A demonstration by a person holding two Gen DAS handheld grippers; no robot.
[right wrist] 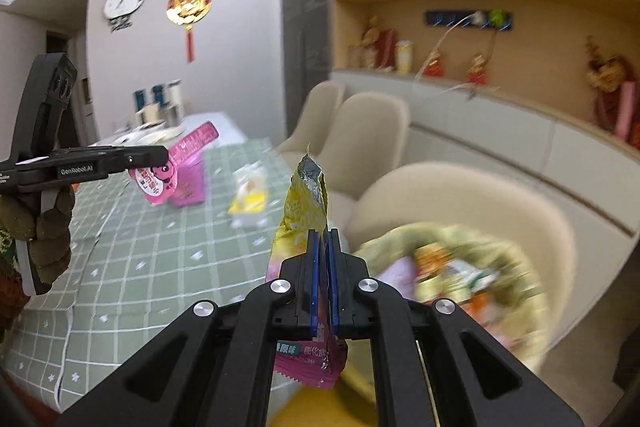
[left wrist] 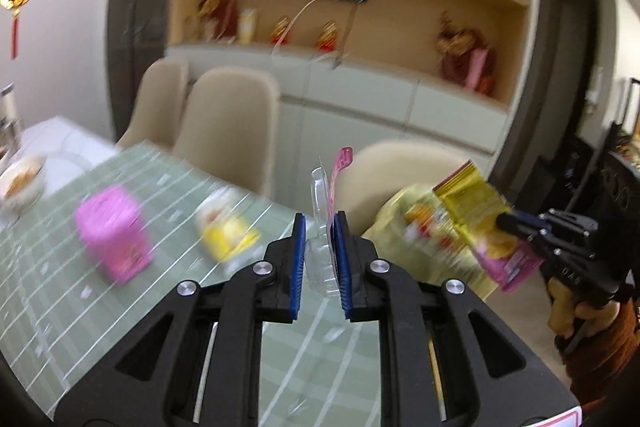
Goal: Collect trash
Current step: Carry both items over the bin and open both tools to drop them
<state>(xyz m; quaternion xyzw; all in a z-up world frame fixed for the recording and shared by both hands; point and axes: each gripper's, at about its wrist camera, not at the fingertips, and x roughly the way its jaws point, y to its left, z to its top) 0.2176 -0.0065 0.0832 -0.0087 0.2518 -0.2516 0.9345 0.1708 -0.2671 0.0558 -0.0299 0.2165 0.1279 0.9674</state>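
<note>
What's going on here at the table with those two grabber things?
A person is clearing trash with two handheld grippers. The left gripper pinches a clear plastic cup with a pink lid. The right gripper is shut on a yellow snack wrapper. A pink box remains on the green checked tablecloth.

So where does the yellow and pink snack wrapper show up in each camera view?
Left wrist view: the snack wrapper is at the right, clamped in the right tool.
Right wrist view: the wrapper is at centre, sticking up and hanging down between that tool's shut fingers.
Shared landmark: the pink box on the green checked tablecloth.
</note>
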